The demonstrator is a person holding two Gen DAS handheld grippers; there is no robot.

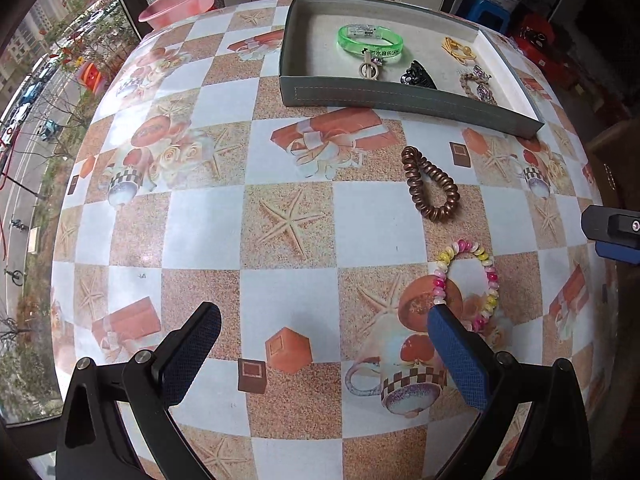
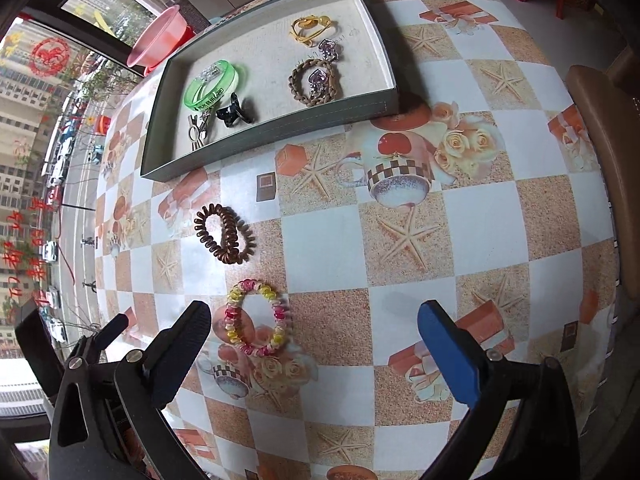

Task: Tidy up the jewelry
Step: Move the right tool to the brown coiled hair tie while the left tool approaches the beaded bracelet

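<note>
Lying flat on the patterned tablecloth are two loose spiral hair ties: a pink-and-yellow one nearer the grippers and a brown one farther out, toward the tray. The two are near each other but do not touch. In the left wrist view the pink-and-yellow hair tie sits just beyond the tip of that gripper's blue finger, which covers part of the loop; whether they touch cannot be told. The brown hair tie lies between it and the tray.

A shallow grey tray with a pale lining stands at the far side of the table and already holds several pieces: a green bangle, a black hair claw, a small metal clip beside the bangle, a braided brown bracelet with a clear sparkly piece on it, and a yellow hair tie near the far wall.

Left gripper hangs over the table with its jaws wide apart and nothing between them. Right gripper likewise has its jaws spread to the full and grips nothing; the pink-and-yellow hair tie lies on the cloth inside that gap, close to the black finger.

A pink basin sits past the table edge by the window.
</note>
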